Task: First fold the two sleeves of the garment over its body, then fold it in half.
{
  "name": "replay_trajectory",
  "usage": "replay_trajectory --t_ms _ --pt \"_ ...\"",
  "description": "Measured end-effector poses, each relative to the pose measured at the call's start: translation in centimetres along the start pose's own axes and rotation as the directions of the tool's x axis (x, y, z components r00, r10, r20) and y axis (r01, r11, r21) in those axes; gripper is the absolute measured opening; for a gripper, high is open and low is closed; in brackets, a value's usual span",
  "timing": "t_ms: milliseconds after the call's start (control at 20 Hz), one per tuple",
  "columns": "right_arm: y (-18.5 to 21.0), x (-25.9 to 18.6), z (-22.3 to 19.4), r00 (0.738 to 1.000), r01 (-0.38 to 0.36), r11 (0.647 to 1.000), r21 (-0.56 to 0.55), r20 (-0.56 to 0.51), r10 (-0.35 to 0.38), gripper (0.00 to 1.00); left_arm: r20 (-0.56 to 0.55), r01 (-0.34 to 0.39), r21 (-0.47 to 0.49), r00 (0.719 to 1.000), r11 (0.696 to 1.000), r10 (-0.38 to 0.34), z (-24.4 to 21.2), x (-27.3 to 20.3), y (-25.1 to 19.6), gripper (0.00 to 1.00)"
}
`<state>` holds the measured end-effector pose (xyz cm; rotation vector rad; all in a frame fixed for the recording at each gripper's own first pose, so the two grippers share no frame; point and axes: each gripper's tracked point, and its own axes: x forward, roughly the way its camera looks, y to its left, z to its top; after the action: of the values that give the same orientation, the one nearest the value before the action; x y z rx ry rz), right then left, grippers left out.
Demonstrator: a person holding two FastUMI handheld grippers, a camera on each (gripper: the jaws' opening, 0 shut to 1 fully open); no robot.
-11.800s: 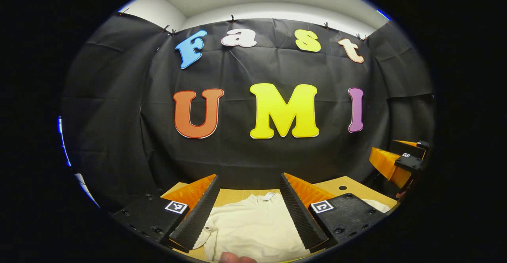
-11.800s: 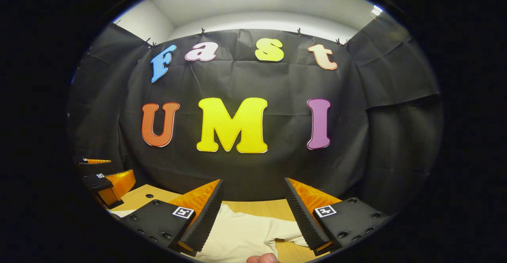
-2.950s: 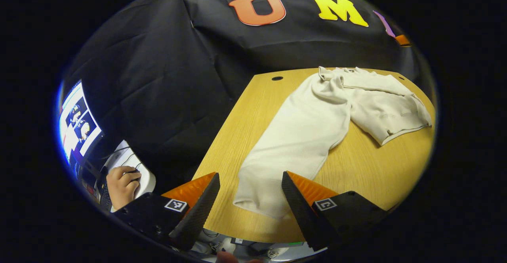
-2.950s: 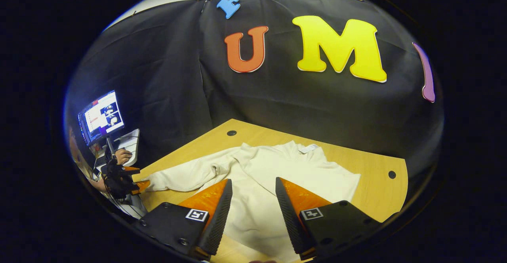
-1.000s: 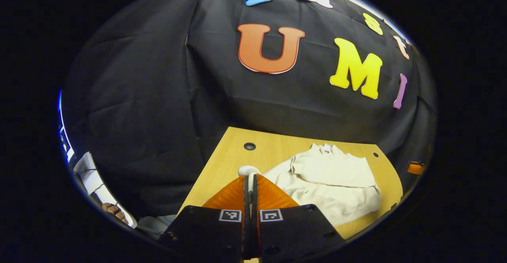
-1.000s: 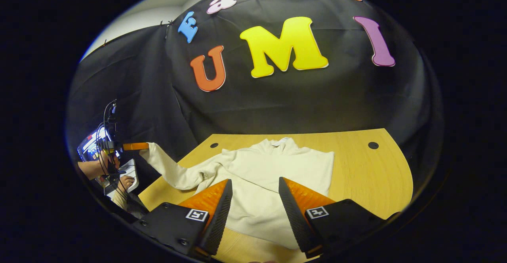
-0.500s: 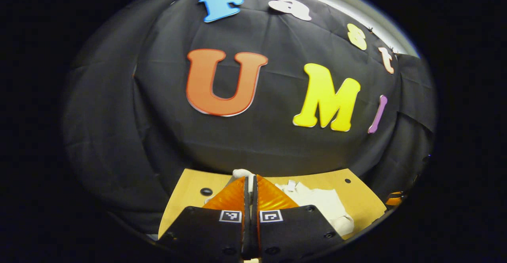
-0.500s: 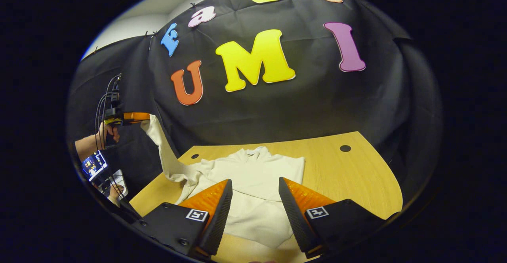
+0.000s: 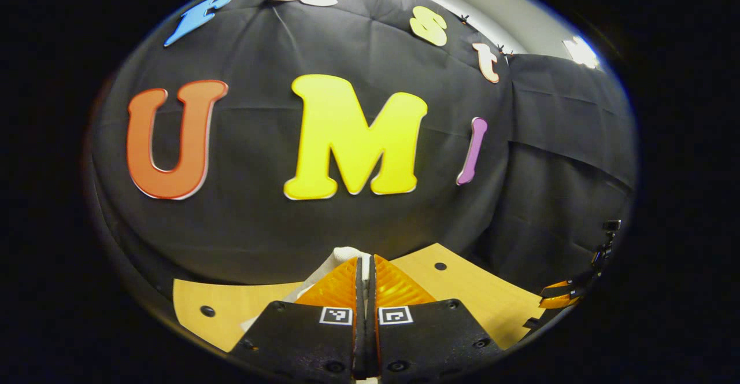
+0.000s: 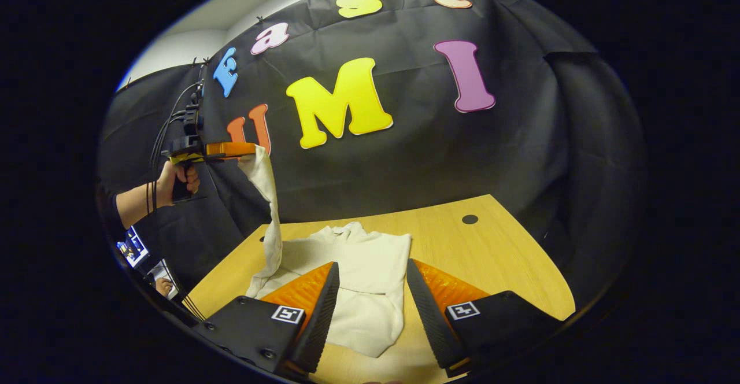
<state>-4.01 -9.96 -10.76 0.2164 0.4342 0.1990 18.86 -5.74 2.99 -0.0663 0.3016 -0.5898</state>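
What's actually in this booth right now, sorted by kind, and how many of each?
Grippers: 2, the left gripper and the right gripper
Garments: 1, the cream garment
Tables: 1, the wooden table
Total: 4

Readable text: none on the things in either view.
Square black-and-white coded markers [image 9: 336,314]: patterns, not letters or numbers; one sits on each finger mount of the left gripper [image 9: 365,268] and the right gripper [image 10: 366,291].
Small lit screen [image 10: 133,246]: too small and blurred to tell.
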Motion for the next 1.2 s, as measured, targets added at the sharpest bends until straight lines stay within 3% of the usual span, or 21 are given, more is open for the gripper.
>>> replay_trajectory --t_ms 300,500,750,950,1200 --pt "-3.3 -2.6 -1.3 0.996 0.083 0.996 0.009 -0.025 -0.083 0.74 -0.114 0.167 0.038 0.98 0.985 -0.161 -6.0 7.2 -8.2 0.02" --pt "-5.0 -3.9 -2.5 0.99 0.134 0.991 0.019 -0.054 -0.133 0.74 -0.223 0.22 0.027 0.952 0.975 -0.208 -11.7 12.1 -11.6 0.02" --pt "-6.2 -5.1 -3.9 0.978 0.185 0.983 0.01 -0.101 -0.183 0.74 -0.293 0.217 -0.02 0.932 0.976 -0.213 -19.2 17.7 -14.6 0.03" --pt "-6.6 -5.4 -4.6 0.969 0.203 0.979 -0.009 -0.142 -0.202 0.74 -0.347 0.176 0.009 0.924 0.984 -0.161 -23.8 20.9 -15.4 0.03" --pt "-6.7 -4.5 -4.9 0.963 0.204 0.979 -0.022 -0.176 -0.204 0.75 -0.364 0.137 0.014 0.923 0.991 -0.122 -27.5 21.8 -15.4 0.12"
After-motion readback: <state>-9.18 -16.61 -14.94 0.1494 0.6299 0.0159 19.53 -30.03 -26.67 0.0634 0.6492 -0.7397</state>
